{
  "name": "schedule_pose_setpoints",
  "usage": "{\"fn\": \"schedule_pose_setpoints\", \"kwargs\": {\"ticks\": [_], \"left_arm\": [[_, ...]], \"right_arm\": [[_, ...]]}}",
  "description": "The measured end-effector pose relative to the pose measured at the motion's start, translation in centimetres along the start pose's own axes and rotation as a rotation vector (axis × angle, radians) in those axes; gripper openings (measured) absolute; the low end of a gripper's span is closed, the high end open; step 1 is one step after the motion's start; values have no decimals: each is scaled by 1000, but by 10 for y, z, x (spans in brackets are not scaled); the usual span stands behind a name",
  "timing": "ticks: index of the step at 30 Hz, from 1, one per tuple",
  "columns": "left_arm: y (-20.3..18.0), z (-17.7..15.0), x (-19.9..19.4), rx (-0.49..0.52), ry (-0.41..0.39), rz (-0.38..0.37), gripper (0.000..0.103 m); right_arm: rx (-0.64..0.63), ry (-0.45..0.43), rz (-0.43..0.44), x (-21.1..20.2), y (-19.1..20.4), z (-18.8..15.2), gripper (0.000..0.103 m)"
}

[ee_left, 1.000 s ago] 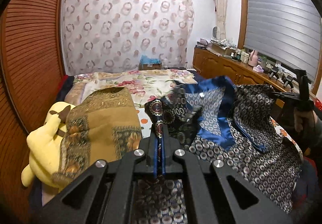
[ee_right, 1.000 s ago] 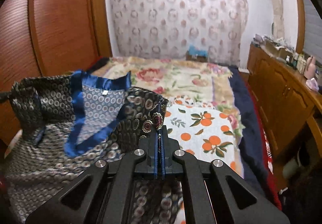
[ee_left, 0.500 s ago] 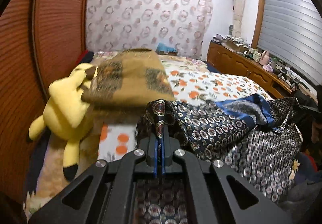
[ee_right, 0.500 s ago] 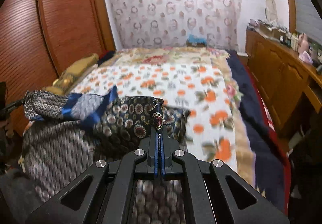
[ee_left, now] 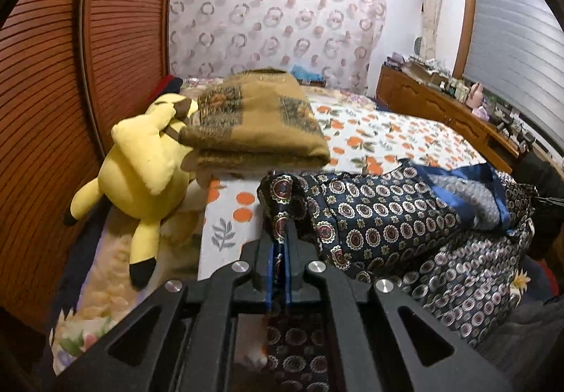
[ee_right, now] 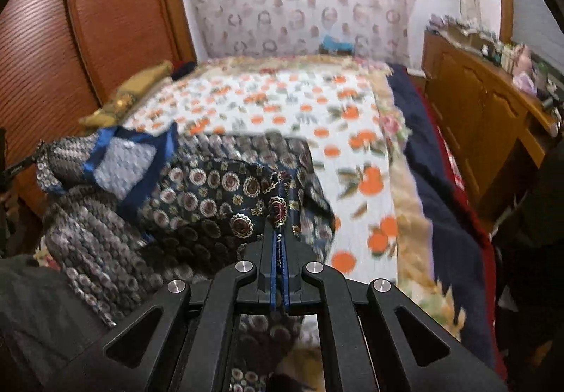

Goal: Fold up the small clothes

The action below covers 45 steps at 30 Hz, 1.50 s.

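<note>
Both jaws are clamping corners of one dark navy silky garment with round medallion print and blue trim (ee_left: pixel 380 219): the left gripper (ee_left: pixel 280 244) is pinching the corner nearest the single folded mustard patterned cloth (ee_left: pixel 257 124), the right gripper (ee_right: pixel 280 240) the opposite corner. The garment is stretching crosswise between them over the orange-print bed sheet (ee_left: pixel 387 131), short of that cloth.

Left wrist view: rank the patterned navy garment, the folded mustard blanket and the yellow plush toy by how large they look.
1. Patterned navy garment, though it is nearest the camera.
2. Folded mustard blanket.
3. Yellow plush toy, close to the blanket in apparent size, so these two are unsure.
</note>
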<state>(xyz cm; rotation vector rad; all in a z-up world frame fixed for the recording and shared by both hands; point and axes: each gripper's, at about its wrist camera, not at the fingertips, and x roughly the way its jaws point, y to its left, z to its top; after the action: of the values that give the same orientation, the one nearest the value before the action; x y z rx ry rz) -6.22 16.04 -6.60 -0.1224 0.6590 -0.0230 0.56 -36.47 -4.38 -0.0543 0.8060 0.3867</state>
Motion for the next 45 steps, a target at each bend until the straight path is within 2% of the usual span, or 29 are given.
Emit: {"fn": "schedule_pose_setpoints", "kwargs": {"ticks": [3, 7, 10, 12, 14, 15, 17, 19, 25, 28, 36, 41, 45], "left_arm": [[1, -1, 1, 0, 3, -5, 3], [1, 2, -3, 16, 3, 7, 4], [2, 7, -9, 21, -11, 9, 9], [2, 10, -12, 30, -16, 12, 18], [1, 14, -14, 39, -20, 22, 41], [1, 17, -14, 40, -27, 24, 45], [3, 21, -12, 44, -24, 20, 52], [2, 30, -8, 54, -27, 25, 56], [2, 63, 24, 86, 1, 7, 57], [5, 75, 58, 70, 91, 2, 57], [0, 66, 103, 86, 215, -15, 57], [2, 51, 122, 86, 286, -7, 57], [6, 45, 128, 68, 304, -18, 57]], "right_arm": [[16, 30, -12, 10, -4, -8, 1], [6, 18, -33, 14, -2, -3, 4], [-10, 6, -35, 14, 1, 5, 6], [-32, -6, -43, 10, 5, 10, 7], [-48, -21, -48, 5, 9, 15, 12], [-57, -30, -57, 2, 10, 18, 16], [-69, -50, -76, -3, 12, 23, 32], [-79, -70, -96, -6, 11, 30, 42], [-114, -59, -114, 18, 9, 57, 48], [-123, -26, -87, 44, 9, 65, 49], [-117, 72, -75, 94, 4, 69, 51], [-91, 121, -78, 107, -7, 63, 55], [-60, 152, -66, 114, -14, 60, 57]]}}
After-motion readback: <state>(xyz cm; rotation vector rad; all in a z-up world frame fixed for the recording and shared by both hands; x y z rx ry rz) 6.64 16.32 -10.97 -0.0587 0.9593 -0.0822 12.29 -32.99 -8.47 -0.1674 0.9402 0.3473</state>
